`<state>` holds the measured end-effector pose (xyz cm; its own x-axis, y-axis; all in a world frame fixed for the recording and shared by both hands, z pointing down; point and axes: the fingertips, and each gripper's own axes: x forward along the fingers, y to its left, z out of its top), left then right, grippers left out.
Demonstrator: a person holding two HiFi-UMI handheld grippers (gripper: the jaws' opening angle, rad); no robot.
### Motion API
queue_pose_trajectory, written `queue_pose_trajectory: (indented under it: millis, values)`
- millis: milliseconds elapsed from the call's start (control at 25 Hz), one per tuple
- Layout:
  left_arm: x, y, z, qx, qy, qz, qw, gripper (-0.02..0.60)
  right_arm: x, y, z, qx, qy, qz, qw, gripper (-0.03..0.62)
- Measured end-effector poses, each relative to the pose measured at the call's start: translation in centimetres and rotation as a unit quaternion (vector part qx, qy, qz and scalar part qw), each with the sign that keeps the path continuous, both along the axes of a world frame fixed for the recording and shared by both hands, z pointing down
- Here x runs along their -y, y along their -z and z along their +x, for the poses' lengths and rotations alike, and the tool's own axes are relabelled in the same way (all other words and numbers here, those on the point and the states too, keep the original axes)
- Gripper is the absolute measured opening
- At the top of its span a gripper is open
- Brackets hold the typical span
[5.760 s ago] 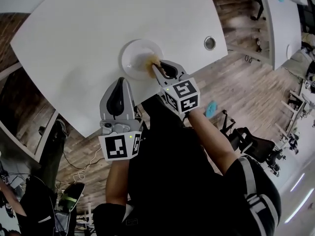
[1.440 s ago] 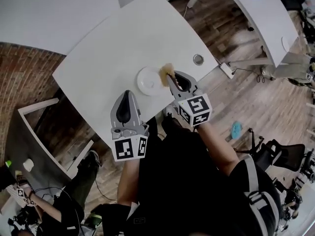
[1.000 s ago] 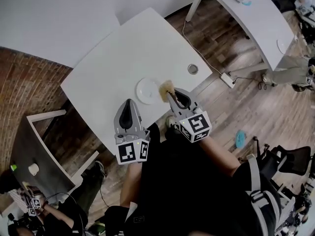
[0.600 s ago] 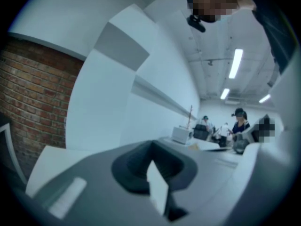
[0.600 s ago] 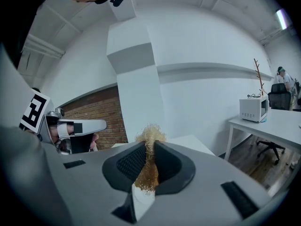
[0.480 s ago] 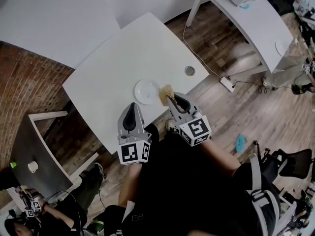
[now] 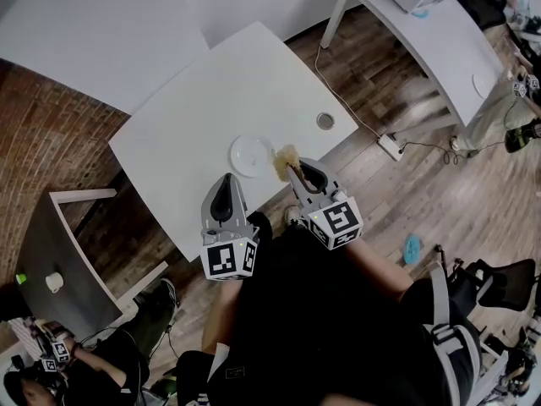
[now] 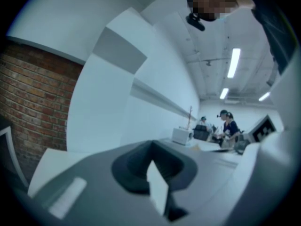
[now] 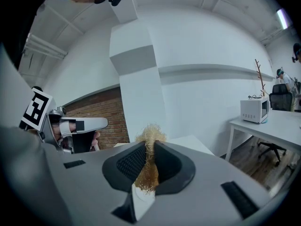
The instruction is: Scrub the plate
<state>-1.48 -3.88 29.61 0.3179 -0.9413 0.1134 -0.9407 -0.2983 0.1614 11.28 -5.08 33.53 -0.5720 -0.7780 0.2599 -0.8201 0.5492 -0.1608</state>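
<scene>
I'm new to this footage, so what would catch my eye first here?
The golden scrubber pinched in the right gripper, seen just right of the white plate on the white table. The left gripper is shut and empty, nearer the person.

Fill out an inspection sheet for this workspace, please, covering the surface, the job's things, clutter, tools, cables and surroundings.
Surface: white table, with a round grommet hole near one edge.
Job's things: white plate lying flat on the table, looks empty; golden scourer clamped in the right tool.
Clutter: nothing seen on the table.
Tools: left tool shut and empty; right tool shut on the scourer, held above the table and pointing at the wall, not on the plate.
Cables: power strip with its cable on the floor beside the table.
Surroundings: brick wall, wooden floor, second white table, small blue object on the floor.
</scene>
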Motion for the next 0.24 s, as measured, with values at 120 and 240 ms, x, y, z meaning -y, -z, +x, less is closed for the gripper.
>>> queue_pose_trajectory:
  millis: [120,240]
  values:
    - [-0.03,0.25,-0.17,0.005,-0.001,0.001,1.0,0.003,-0.08,0.07,-0.16,-0.001,0.0,0.001,1.0,0.049]
    - [-0.05,0.49,-0.29,0.01,-0.006,0.001,0.9999,0.003,-0.16,0.15,-0.43,0.0,-0.002,0.0,1.0,0.051]
